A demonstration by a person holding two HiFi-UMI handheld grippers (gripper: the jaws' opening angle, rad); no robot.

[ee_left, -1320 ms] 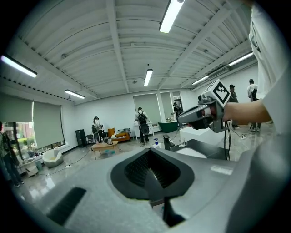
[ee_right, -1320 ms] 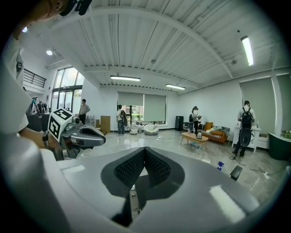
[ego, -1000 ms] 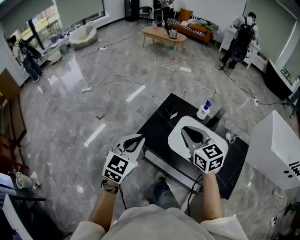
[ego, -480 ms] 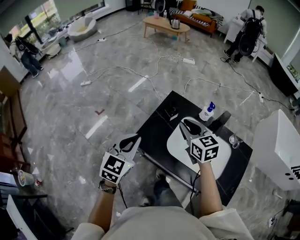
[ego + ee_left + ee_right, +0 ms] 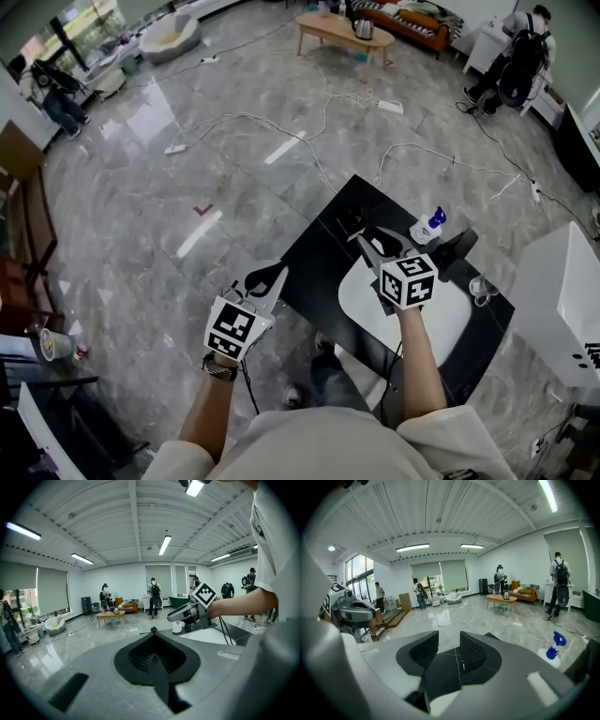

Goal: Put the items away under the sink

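Now the blue-capped white plastic spray bottle [image 5: 428, 225] is spotted near the right tongs [image 5: 367, 236], off to their right. These have just been opening, with nothing between, while the left tongs [image 5: 269, 277] are pressed together.

This is a large open studio or test lab rather than a real home. Under the left tongs [image 5: 274, 272] spreads a wide, polished stone floor [image 5: 187, 187]. Ahead of them, loose cables [image 5: 309, 159] and power strips [image 5: 175, 149] cross it. Just to their right, a black sink counter [image 5: 323, 258] stands alone out on the floor. Far ahead are a sofa [image 5: 417, 23] and a coffee table [image 5: 342, 30], with a person wearing a backpack [image 5: 520, 70] off to the right. Strip lights [image 5: 164, 544] line the ceiling above.
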